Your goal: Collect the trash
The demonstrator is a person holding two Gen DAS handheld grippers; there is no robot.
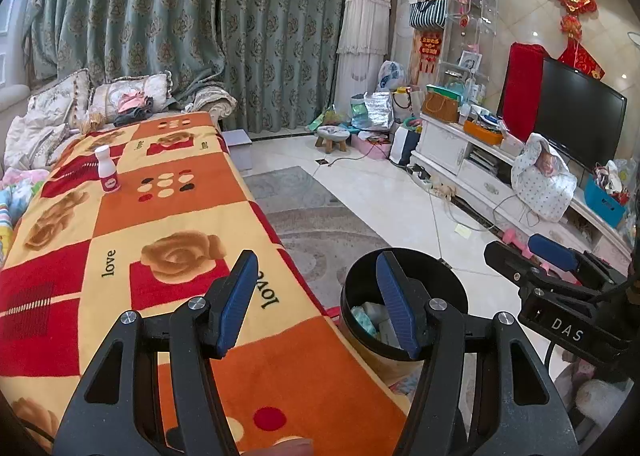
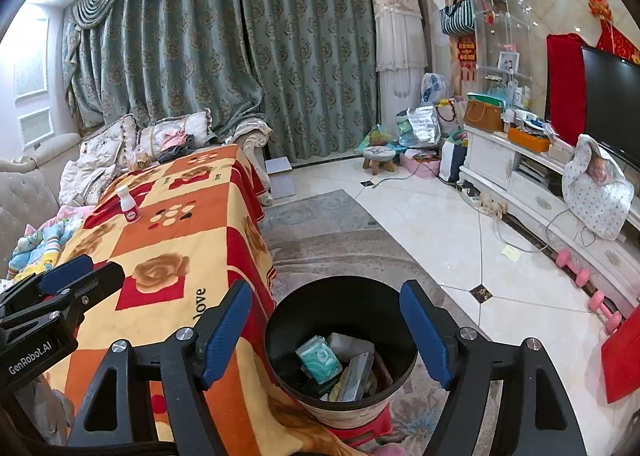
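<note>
Both grippers agape, empty, bin contents clear only in right view

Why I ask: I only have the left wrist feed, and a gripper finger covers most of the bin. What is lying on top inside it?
Observer: In the right wrist view, a teal tissue pack lies on top in the bin, with a flat silver packet against it on the right.
Operator: I see just one finger of the right gripper. Is it holding anything?
Observer: No. The right gripper is open above the bin, with nothing between its fingers.
</note>
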